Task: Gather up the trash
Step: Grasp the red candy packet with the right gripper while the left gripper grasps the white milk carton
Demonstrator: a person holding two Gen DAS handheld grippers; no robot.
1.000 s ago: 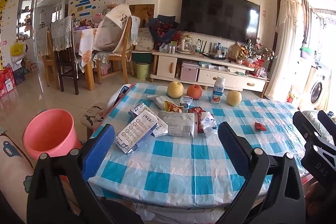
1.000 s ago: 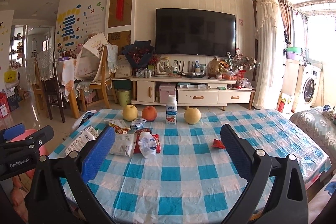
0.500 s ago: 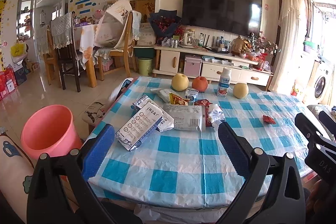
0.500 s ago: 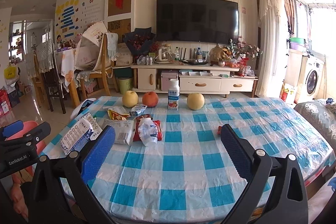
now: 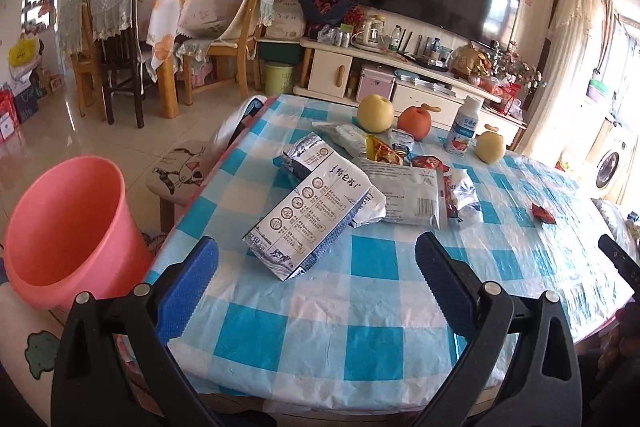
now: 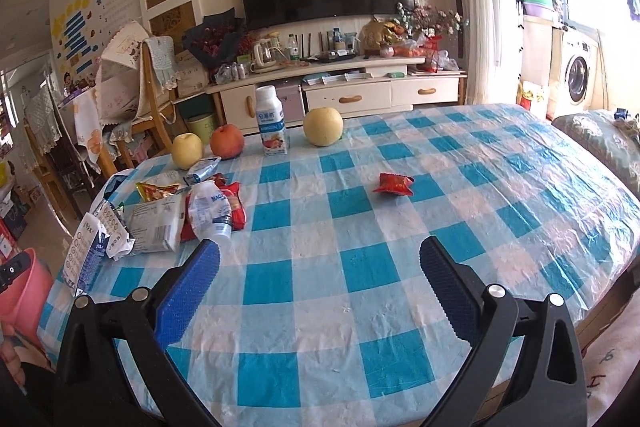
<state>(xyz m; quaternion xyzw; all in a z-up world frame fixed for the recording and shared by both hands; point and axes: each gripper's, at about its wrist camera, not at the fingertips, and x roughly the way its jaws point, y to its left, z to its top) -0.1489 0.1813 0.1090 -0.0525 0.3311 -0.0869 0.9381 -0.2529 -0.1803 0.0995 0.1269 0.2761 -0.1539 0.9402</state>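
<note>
A pile of trash lies on the blue-checked tablecloth (image 5: 372, 311): a flattened milk carton (image 5: 308, 223), a white wrapper (image 5: 404, 191), snack packets (image 5: 384, 149) and a crumpled clear bottle (image 6: 210, 207). A small red wrapper (image 6: 394, 183) lies alone mid-table, also in the left wrist view (image 5: 543, 213). A pink bin (image 5: 64, 227) stands on the floor left of the table. My left gripper (image 5: 316, 291) is open and empty just short of the carton. My right gripper (image 6: 320, 287) is open and empty over the table's near part, short of the red wrapper.
Two yellow apples (image 6: 187, 150) (image 6: 323, 126), a red apple (image 6: 227, 142) and a yogurt bottle (image 6: 272, 121) stand at the table's far edge. A stool (image 5: 176, 175) is beside the table near the bin. Chairs (image 5: 224, 35) and a TV cabinet (image 6: 340, 95) stand beyond.
Both grippers have moved forward and lower over the table; the left is nearer the carton, the right has turned toward the red wrapper. Both stay open.
</note>
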